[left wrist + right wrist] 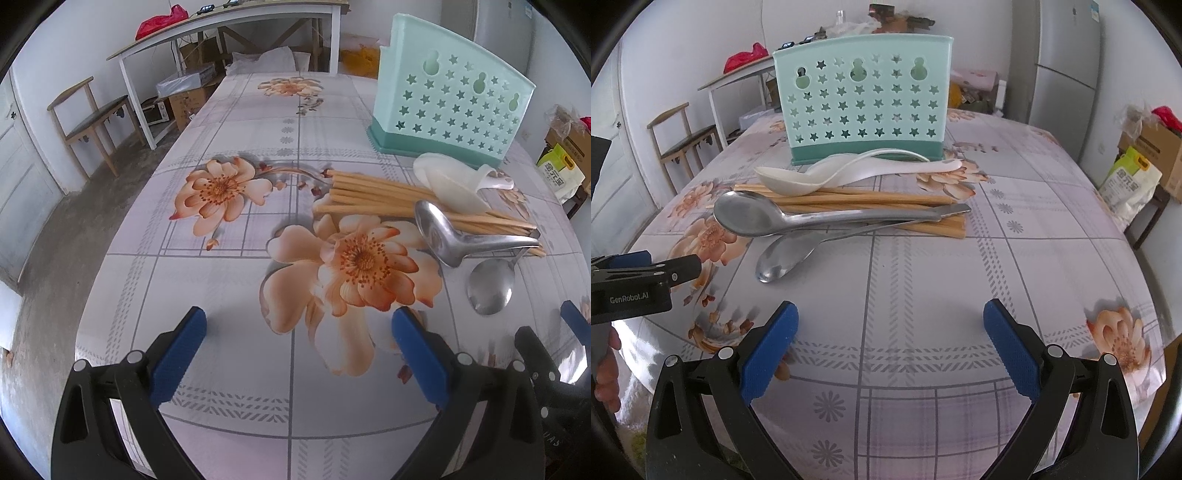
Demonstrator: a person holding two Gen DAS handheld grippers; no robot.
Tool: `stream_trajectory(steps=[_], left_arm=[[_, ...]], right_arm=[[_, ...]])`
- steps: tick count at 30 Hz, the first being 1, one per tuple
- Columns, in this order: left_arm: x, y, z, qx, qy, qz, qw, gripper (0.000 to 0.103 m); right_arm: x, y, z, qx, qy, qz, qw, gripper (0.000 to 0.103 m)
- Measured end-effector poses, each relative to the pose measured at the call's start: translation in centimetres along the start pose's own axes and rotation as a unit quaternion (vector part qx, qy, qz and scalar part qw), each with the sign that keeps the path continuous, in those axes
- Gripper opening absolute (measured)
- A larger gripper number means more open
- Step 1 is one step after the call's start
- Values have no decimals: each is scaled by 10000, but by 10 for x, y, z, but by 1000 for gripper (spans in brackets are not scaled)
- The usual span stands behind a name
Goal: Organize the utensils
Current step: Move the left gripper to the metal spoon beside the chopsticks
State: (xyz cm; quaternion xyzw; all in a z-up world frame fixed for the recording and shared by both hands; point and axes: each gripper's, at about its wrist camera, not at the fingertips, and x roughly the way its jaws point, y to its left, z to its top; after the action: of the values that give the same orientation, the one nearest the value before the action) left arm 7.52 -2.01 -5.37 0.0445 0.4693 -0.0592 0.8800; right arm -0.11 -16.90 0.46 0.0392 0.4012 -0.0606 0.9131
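While both grippers, left (298,323) and right (891,317), hang over the floral tablecloth (923,280) wide open and empty, the utensils sit piled before a mint star-holed holder (862,99): wooden chopsticks (871,201), white plastic spoon (798,181), steel ladle (750,216), smaller steel spoon (783,258).

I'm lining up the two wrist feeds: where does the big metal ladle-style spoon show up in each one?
Left wrist view: the large metal spoon lies right of centre, bowl towards the camera's left, its handle across the chopsticks.
Right wrist view: the same spoon lies left of centre, bowl at left, handle running right.
Shared landmark: the mint green utensil holder stands upright behind the pile in both.
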Motion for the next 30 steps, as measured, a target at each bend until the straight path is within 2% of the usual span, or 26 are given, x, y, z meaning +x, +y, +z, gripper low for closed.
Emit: stream_trajectory(steps=[18,21,24,27,30], left_arm=[[5,3,-1,372,-521,-318,9974,99],[5,4,1,376,-486,-348,9975,99],[-3,8,5,216,-615,-632,9959,97],[-24,7,10,67,-1017,-1106,9886,95],[-28,-7,22,99,-968,-1772,9793,88]], right_arm=[[3,6,3,246,11,-222,9995,96],[4,7,4,227,27,-220,9995,96],[5,6,5,160,12,-159,9997,96],[4,5,3,86,-19,-83,9999,96],[3,5,2,37,-47,-61,10000,96]])
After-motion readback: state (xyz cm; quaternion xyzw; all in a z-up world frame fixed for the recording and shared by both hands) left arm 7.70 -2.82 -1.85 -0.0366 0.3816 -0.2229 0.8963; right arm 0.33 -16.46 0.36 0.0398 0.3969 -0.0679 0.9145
